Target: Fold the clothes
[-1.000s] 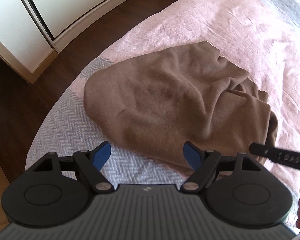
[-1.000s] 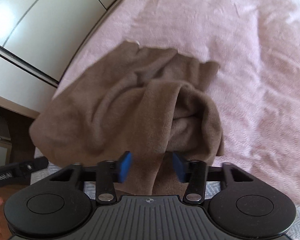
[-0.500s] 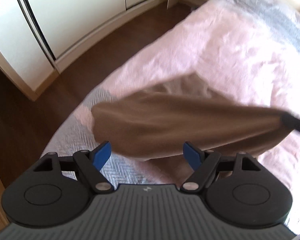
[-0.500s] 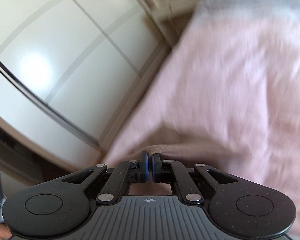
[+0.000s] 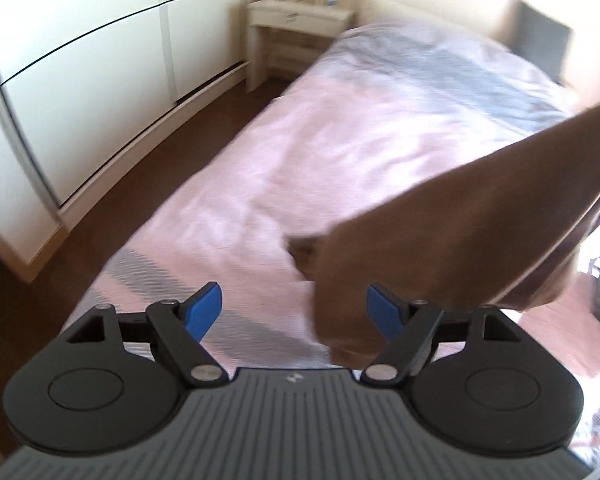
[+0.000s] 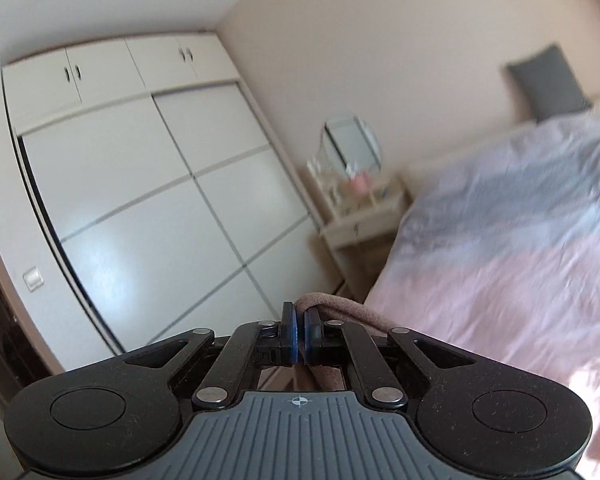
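A brown garment (image 5: 460, 224) hangs in the air over the pink bed (image 5: 320, 152), stretching from the upper right down to just in front of my left gripper (image 5: 298, 312). That gripper is open; the cloth's lower end dangles near its right finger, and I cannot tell if they touch. In the right wrist view my right gripper (image 6: 300, 336) is shut on a bunched edge of the brown garment (image 6: 340, 308), lifted high and facing the wardrobe. The rest of the cloth is hidden below that camera.
A white sliding-door wardrobe (image 6: 148, 208) runs along the left. A small cream bedside table (image 5: 296, 28) with a round mirror (image 6: 350, 146) stands at the head of the bed. A grey pillow (image 6: 548, 80) leans on the wall. Dark wood floor (image 5: 112, 184) lies between wardrobe and bed.
The right gripper shut on the garment and raised it off the bed. The cloth went from lying spread to hanging in the air. Both cameras tilted up toward the room.
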Action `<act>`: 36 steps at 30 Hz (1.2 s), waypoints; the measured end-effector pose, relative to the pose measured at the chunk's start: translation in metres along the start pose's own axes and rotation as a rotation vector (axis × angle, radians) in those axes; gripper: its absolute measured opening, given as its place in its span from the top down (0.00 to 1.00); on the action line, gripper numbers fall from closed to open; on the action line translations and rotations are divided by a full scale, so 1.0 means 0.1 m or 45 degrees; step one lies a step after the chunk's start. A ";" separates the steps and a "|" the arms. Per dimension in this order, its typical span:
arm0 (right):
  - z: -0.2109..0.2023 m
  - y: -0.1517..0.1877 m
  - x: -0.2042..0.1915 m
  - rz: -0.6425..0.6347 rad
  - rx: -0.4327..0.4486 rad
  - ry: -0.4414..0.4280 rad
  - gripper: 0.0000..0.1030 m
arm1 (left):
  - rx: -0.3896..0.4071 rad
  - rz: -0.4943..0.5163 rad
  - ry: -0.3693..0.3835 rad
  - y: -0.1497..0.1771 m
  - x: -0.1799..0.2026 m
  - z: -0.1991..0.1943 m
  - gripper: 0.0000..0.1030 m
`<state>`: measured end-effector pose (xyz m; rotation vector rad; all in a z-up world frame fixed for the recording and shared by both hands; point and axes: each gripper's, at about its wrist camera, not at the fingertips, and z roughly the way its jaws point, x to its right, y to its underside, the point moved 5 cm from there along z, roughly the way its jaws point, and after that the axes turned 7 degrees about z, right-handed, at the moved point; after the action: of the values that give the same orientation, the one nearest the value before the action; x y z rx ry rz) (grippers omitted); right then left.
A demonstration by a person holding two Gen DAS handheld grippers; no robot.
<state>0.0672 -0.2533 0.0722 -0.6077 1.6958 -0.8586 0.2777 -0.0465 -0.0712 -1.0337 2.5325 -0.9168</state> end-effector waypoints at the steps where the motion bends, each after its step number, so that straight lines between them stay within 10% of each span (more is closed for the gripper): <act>1: -0.20 -0.14 0.00 -0.017 0.039 0.011 0.99 | 0.012 0.018 0.025 0.01 0.16 -0.06 0.26; 9: -1.33 -0.85 0.53 -0.093 0.101 0.389 0.98 | 0.033 0.196 0.227 0.27 1.55 -0.48 0.26; 11: -1.47 -0.84 0.85 -0.060 -0.014 0.594 0.82 | 0.014 0.242 0.274 0.42 1.91 -0.57 0.26; 13: -1.73 -0.80 1.13 -0.032 -0.052 0.735 0.21 | 0.005 0.285 0.317 0.60 2.26 -0.66 0.25; 23: -3.16 0.11 1.94 -0.001 -0.269 1.082 0.20 | -0.094 0.496 0.415 1.23 3.23 -0.77 0.25; 36: -3.60 1.16 1.87 0.163 -0.484 1.243 0.20 | -0.053 0.792 0.475 1.39 3.61 -1.10 0.23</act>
<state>-0.3273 -0.2380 -0.0759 -0.3155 2.7913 -0.7898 -0.1041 -0.1726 -0.0756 -0.0376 2.8989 -0.9222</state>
